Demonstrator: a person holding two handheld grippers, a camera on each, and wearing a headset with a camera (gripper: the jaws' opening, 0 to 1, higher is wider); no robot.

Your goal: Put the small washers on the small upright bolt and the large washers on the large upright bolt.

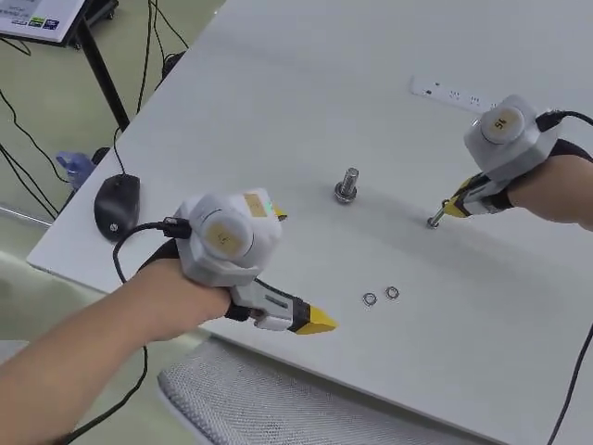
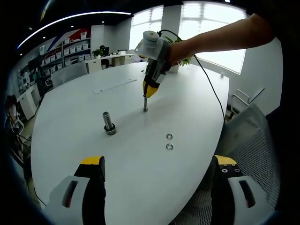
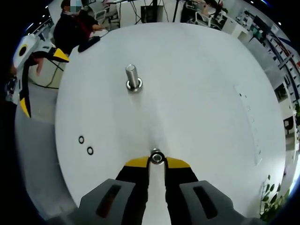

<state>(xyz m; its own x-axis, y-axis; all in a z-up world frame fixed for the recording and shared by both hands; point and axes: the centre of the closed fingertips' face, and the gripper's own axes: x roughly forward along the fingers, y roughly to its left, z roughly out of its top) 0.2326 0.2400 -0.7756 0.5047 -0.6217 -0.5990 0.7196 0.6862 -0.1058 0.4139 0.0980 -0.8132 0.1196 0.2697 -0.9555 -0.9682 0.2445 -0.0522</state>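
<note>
The large upright bolt (image 1: 347, 184) (image 2: 108, 123) (image 3: 133, 78) stands mid-table with washers stacked at its base. To its right stands the small upright bolt (image 1: 433, 221) (image 2: 145, 105). My right gripper (image 1: 450, 209) (image 2: 147, 92) (image 3: 157, 161) sits right over the small bolt's top, jaws almost together, pinching a small washer (image 3: 157, 157). Two small washers (image 1: 381, 296) (image 2: 169, 141) (image 3: 85, 145) lie loose near the table's front. Over the front edge, my left gripper (image 1: 298, 269) (image 2: 158, 161) (image 3: 43, 82) is held wide open, holding nothing.
A white power strip (image 1: 449, 93) (image 2: 115, 85) lies at the far side of the white table (image 1: 278, 111). A black mouse (image 1: 116, 206) rests near the left edge. A grey chair seat (image 1: 278, 399) sits under the front edge.
</note>
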